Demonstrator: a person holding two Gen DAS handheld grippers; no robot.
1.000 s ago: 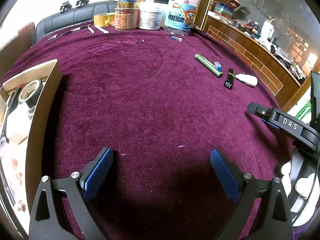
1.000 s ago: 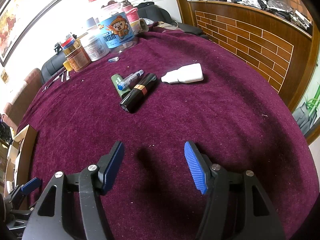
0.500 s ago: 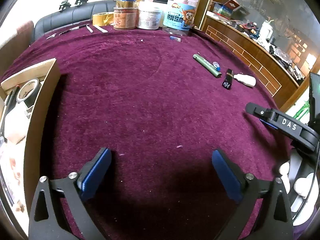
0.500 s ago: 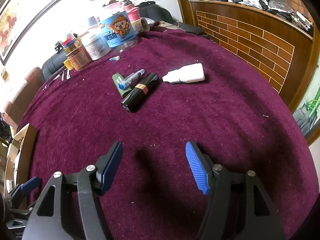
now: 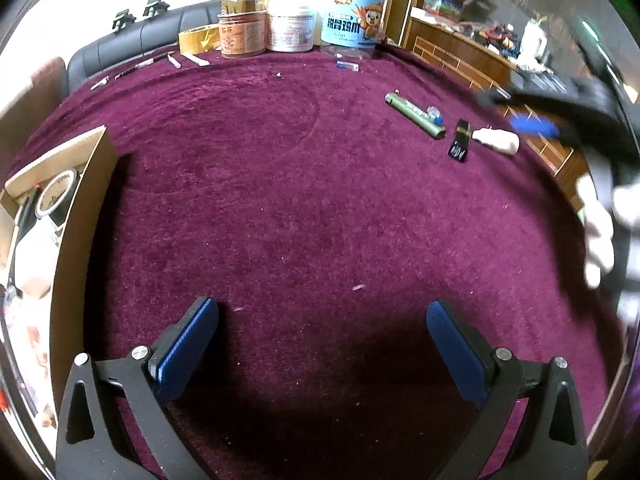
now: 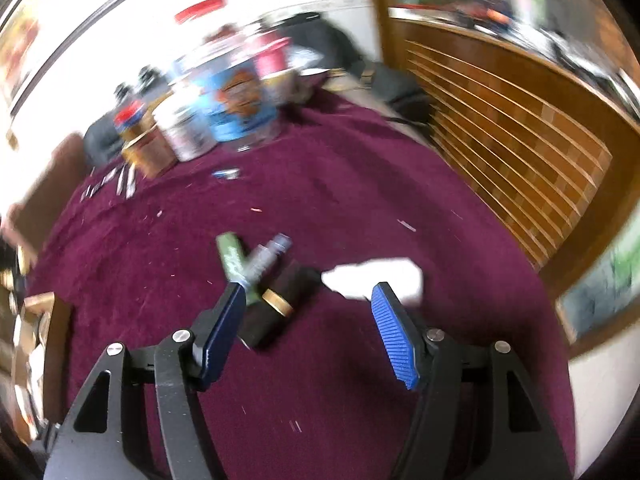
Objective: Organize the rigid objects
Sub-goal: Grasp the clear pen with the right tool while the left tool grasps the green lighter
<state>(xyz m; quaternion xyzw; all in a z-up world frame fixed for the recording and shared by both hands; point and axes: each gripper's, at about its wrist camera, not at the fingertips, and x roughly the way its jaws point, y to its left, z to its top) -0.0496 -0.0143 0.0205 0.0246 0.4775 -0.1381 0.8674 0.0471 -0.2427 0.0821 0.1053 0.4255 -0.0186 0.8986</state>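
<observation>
Jaws on our right gripper (image 6: 308, 320) stand apart, empty, hovering over the black tube with a gold band (image 6: 276, 304) at frame centre. We should straddle it squarely — the green cylinder (image 6: 230, 254) and white squeeze bottle (image 6: 376, 276) crowd either side. Left gripper (image 5: 320, 344) spread wide over bare maroon cloth (image 5: 280, 200); open cardboard box (image 5: 76, 184) at left edge, clear run between.

Left gripper (image 5: 322, 344) angled downward, fingers spread wide and empty, right gripper (image 6: 310, 332) angled downward, fingers parted, empty.
</observation>
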